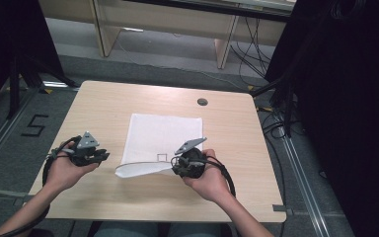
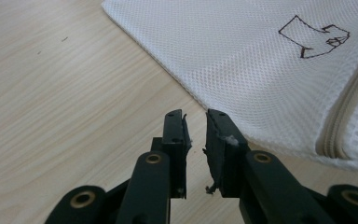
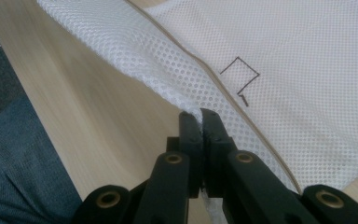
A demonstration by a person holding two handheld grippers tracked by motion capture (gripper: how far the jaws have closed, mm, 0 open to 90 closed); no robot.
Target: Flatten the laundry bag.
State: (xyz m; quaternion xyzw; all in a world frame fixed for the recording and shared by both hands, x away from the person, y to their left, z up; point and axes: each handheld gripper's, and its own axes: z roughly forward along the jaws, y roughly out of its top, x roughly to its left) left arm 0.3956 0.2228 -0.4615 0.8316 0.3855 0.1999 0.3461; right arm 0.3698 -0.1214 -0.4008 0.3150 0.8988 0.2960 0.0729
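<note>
A white mesh laundry bag (image 1: 163,136) lies flat near the middle of the desk (image 1: 103,103), with its near edge lifted and folded back toward the person. A beige zipper (image 3: 223,88) runs along that raised part, and a small outline drawn in dark pen (image 3: 240,77) sits on the mesh just beyond it.

The right gripper (image 3: 201,116) has its jaws pressed together on the lifted near edge of the bag, with the mesh pinched between them. In the high view it sits at the bag's near edge, held in the right hand (image 1: 208,177).

The left gripper (image 2: 196,116) hovers just beside the bag's left edge, its jaws a little apart with nothing between them and bare wood beneath. A small grey round disc (image 1: 202,101) lies on the desk beyond the bag's far right corner.
</note>
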